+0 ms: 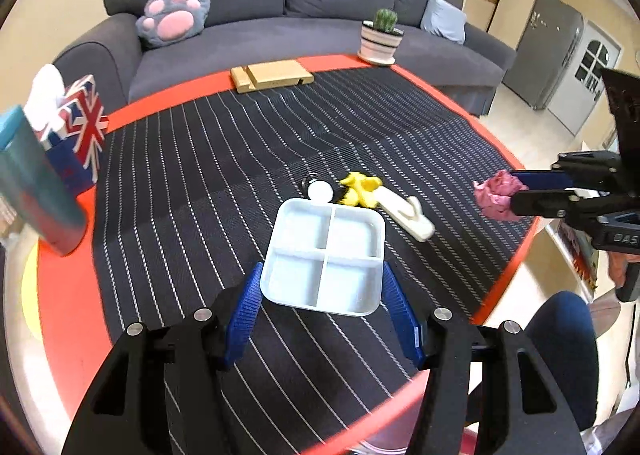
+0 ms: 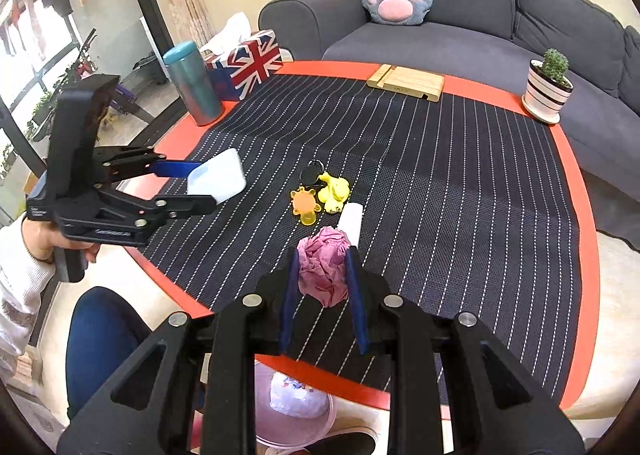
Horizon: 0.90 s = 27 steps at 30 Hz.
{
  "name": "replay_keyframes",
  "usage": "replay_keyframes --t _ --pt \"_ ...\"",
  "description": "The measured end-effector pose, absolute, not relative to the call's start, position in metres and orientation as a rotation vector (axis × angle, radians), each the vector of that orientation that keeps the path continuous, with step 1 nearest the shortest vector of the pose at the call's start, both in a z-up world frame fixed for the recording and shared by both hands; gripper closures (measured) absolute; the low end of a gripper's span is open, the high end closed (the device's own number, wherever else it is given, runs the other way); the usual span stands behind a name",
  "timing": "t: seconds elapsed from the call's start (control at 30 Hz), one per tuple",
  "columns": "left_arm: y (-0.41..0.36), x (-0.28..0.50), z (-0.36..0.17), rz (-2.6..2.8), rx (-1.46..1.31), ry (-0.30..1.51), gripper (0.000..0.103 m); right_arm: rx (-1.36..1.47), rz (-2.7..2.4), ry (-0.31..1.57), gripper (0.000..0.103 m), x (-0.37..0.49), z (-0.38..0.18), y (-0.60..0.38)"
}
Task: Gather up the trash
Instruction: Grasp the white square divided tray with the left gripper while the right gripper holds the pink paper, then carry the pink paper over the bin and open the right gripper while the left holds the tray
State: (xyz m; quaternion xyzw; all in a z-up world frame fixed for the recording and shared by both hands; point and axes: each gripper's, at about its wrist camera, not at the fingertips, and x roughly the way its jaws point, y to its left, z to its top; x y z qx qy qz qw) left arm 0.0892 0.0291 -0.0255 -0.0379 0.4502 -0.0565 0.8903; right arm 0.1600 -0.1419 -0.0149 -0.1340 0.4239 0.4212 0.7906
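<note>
L gripper: clenched on white 4-compartment tray, fingers at its two side edges; tray lifted off surface.
R gripper: clenched on crumpled pink paper, just on near side of yellow toy.
Ref. yellow toy: mid-surface.
Orange toy: touching yellow toy, L side.
Bin: below surface near edge, white wad inside.
</note>
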Motion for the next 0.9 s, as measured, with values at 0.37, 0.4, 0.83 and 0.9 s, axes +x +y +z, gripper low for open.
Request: replay_keyframes --t 0.37,0.4,0.83,0.9 --pt "-0.007 0.036 0.007 -0.119 -0.073 0.865 0.045 -0.269 0.940 0.863 0.080 0.114 0.000 -0.164" --pt "-0.010 0.031 0.009 -0.121 -0.069 0.859 0.045 -0.268 0.945 0.859 0.080 0.109 0.001 -0.166" --pt "-0.039 -0.019 0.010 -0.148 -0.082 0.835 0.045 -0.284 0.985 0.836 0.080 0.050 0.009 -0.187" --pt "-0.042 -0.025 0.008 -0.152 -0.090 0.836 0.045 -0.294 0.990 0.841 0.080 0.041 0.007 -0.188"
